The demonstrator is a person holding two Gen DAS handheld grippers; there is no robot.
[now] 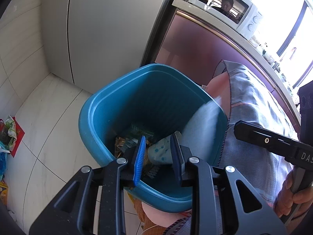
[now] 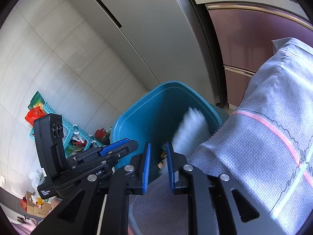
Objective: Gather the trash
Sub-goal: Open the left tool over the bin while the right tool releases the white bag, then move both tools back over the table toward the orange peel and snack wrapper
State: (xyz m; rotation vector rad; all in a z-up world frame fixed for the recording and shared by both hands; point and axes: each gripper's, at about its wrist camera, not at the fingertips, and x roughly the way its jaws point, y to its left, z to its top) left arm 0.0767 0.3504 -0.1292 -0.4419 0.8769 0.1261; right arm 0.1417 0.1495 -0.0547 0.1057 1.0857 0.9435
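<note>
Both tongs, left (image 1: 158, 156) and right (image 2: 158, 166), gape empty directly over the teal trash bin (image 1: 101, 105), a blurred white sheet (image 1: 203, 125) dropping in just beyond the right pair.

The bin (image 1: 121, 105) stands on the floor (image 1: 49, 121) before the fridge (image 1: 101, 29), just left of the cabinet (image 1: 195, 47). A microwave (image 1: 225, 5) sits on the counter (image 1: 270, 62) above that cabinet. Wrappers (image 1: 137, 135) and a pouch (image 1: 160, 150) lie in the bin's bottom; a blurred white piece (image 1: 205, 121) is inside by its right wall. A cloth (image 1: 254, 117) drapes to the right of the bin, touching its rim. The left gripper (image 1: 159, 156) is over the bin's near edge, the right gripper (image 2: 158, 168) beside it to the right, also at the near rim. Baskets (image 2: 76, 133) lie on the floor left of the bin, against the wall (image 2: 39, 58).
</note>
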